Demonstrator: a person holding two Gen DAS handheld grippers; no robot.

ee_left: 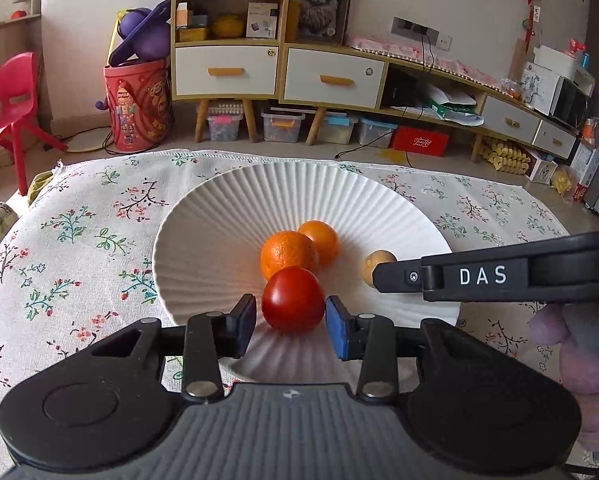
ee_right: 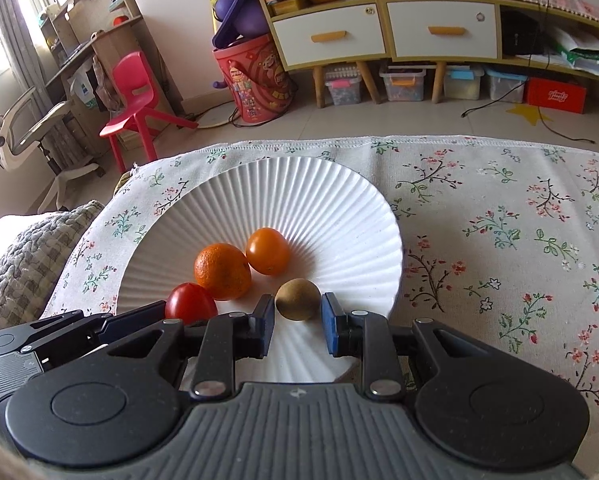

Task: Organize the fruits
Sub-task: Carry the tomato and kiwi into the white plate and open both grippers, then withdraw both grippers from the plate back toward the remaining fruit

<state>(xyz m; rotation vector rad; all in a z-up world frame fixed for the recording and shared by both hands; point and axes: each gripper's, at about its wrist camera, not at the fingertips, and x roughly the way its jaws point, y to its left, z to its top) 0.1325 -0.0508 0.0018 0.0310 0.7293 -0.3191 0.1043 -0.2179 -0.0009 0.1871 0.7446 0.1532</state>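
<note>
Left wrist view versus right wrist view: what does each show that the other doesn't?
Only the left wrist view shows the framed cat picture and the right tool's DAS label. Only the right wrist view shows the window-side desk and white office chair. Both show the white ridged plate, tomato, two oranges, kiwi, and open jaws on each gripper.

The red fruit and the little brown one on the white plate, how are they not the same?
The red fruit is shiny, smooth and bright, while the brown fruit looks dull and matte. The red fruit looks a bit bigger than the brown one. The red fruit touches the bumpy orange; the brown fruit sits apart from the others. The red fruit sits between the left gripper pads, the brown one between the right gripper pads. Both are roundish and rest on the ribbed plate.
</note>
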